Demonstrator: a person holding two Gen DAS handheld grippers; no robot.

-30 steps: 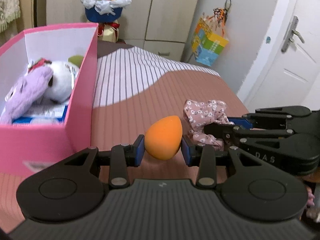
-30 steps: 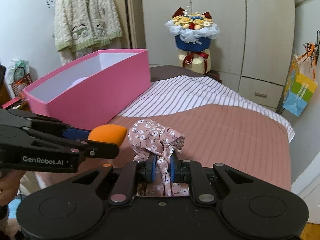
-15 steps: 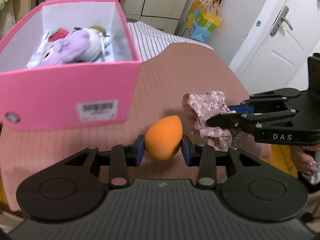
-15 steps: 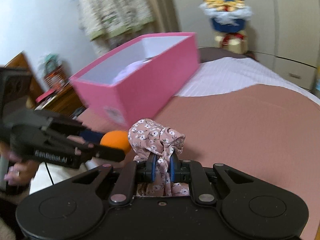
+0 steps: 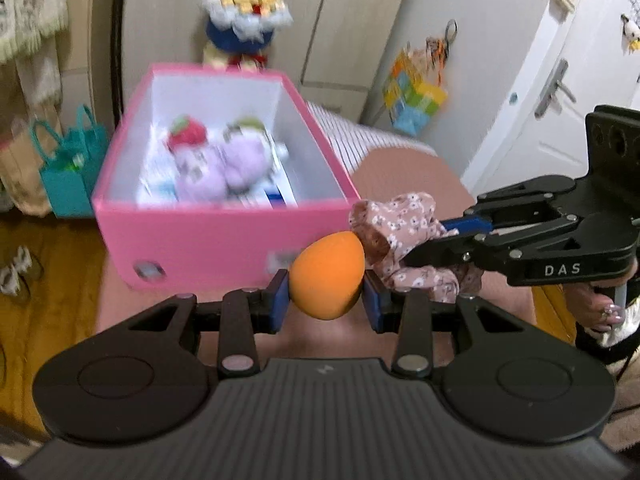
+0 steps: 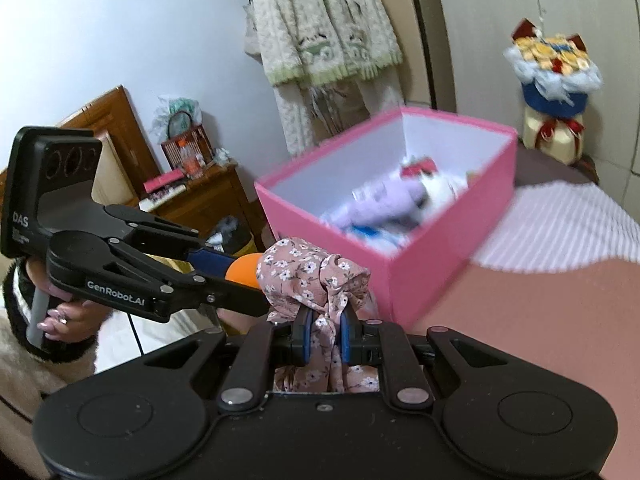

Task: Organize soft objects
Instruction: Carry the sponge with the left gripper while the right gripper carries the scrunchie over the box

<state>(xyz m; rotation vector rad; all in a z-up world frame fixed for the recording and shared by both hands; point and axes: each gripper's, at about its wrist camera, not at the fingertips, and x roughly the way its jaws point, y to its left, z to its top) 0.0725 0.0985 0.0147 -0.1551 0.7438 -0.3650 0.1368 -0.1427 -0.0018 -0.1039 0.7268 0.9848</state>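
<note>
My left gripper [image 5: 325,302] is shut on an orange egg-shaped sponge [image 5: 326,274], held in the air in front of the near wall of the pink box [image 5: 224,248]. My right gripper [image 6: 323,338] is shut on a pink floral cloth [image 6: 310,276], right beside the sponge; the cloth also shows in the left wrist view [image 5: 400,232]. The box holds a purple plush [image 5: 240,160], a strawberry toy [image 5: 188,134] and packets. In the right wrist view the box [image 6: 440,248] lies ahead to the right, and the sponge [image 6: 242,268] peeks out behind the cloth.
The box stands on a bed with a pink and striped cover [image 6: 540,300]. A flower bouquet [image 5: 244,12] stands behind the box by wardrobe doors. Teal bags [image 5: 72,168] sit on the wooden floor at left. A wooden nightstand [image 6: 192,196] and hanging cardigan [image 6: 324,20] lie beyond.
Both grippers have risen and swung toward the pink box while keeping hold of the sponge and cloth. The open top of the box and its contents now show in both views.
</note>
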